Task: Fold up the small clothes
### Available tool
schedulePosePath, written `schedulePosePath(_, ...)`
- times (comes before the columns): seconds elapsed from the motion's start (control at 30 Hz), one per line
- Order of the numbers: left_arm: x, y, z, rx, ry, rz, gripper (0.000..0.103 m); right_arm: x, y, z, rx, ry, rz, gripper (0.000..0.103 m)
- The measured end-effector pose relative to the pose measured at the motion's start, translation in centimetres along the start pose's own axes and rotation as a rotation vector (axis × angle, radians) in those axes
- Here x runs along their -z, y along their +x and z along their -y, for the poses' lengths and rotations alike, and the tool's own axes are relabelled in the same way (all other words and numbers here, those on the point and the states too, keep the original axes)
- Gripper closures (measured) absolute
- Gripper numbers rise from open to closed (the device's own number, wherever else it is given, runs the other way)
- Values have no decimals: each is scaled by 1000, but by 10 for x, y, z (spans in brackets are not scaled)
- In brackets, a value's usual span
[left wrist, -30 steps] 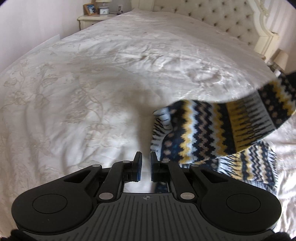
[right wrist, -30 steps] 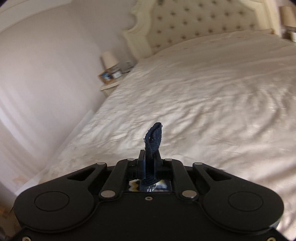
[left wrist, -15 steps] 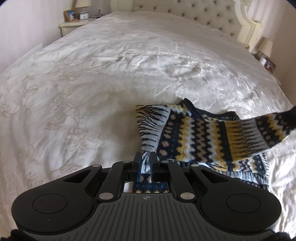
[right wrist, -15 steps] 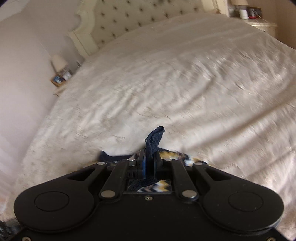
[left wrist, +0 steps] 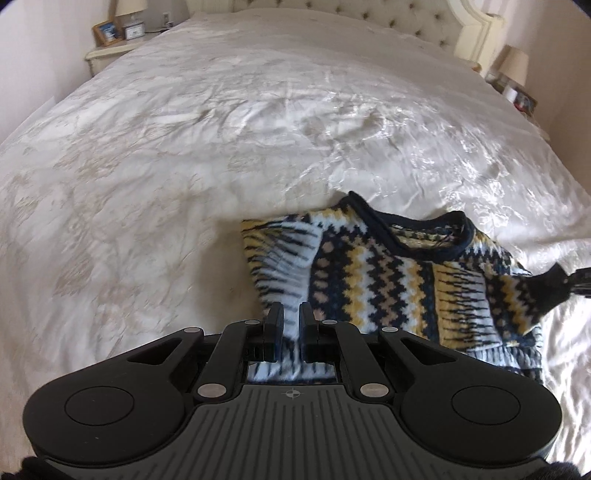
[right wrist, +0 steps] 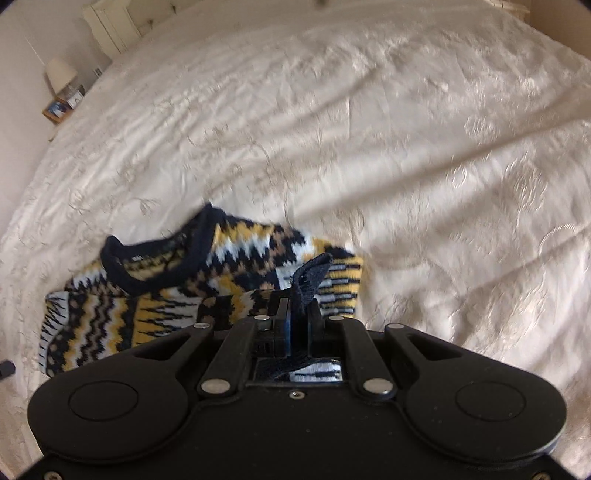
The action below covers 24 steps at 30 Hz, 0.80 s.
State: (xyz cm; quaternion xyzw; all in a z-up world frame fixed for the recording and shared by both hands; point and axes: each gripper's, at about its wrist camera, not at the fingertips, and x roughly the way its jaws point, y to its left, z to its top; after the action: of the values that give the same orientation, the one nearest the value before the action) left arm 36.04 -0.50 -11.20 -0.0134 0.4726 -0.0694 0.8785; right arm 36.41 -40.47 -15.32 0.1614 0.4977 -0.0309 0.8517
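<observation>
A small knitted sweater [left wrist: 388, 280] in navy, yellow, white and tan zigzags lies on the white bedspread [left wrist: 221, 129], neckline away from me. My left gripper [left wrist: 290, 314] is at the sweater's left edge, jaws slightly parted with the white-striped fabric between them. My right gripper [right wrist: 298, 306] is shut on the sweater's navy cuff [right wrist: 310, 275], which sticks up between the fingers. The sweater also shows in the right wrist view [right wrist: 177, 280]. The right gripper's tip with the cuff shows at the far right of the left wrist view [left wrist: 576, 280].
The bed's tufted headboard [left wrist: 406, 18] is at the far end. A nightstand with a lamp and photo frame [left wrist: 110, 37] stands at the left, another lamp [left wrist: 515, 66] at the right. The bedspread [right wrist: 406, 129] stretches wide around the sweater.
Both grippers came down and the sweater, hanging stretched in the air before, now lies on the bed. The right gripper still holds the cuff. The left jaws look slightly wider than half a second ago.
</observation>
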Motion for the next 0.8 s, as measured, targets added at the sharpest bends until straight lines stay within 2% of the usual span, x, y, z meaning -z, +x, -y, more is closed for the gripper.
schedulePosePath(0.2, -6, 37, 11, 3, 32, -48, 94, 8, 21, 6, 59, -8, -68, 88)
schedulePosePath(0.27, -2, 54, 7, -10, 30, -95, 94, 12, 27, 13, 79, 13, -97, 77)
schedulePosePath(0.3, 1, 62, 5, -15, 28, -121, 94, 13, 27, 15, 86, 20, -97, 74)
schedulePosePath(0.37, 8, 79, -2, -15, 16, -170, 94, 12, 20, 13, 122, 3, -68, 66)
schedulePosePath(0.43, 15, 89, -8, -5, 0, -204, 94, 9, 10, 6, 155, -39, -32, 66)
schedulePosePath(0.57, 23, 91, -15, 18, -28, -190, 94, -6, -10, -26, 183, -161, 78, 60)
schedulePosePath(0.63, 24, 89, -18, 26, -47, -181, 94, -13, -14, -50, 127, -231, 111, 58)
schedulePosePath(0.8, 25, 72, -27, 57, -117, -118, 94, -20, -5, -135, -108, -464, 130, 57)
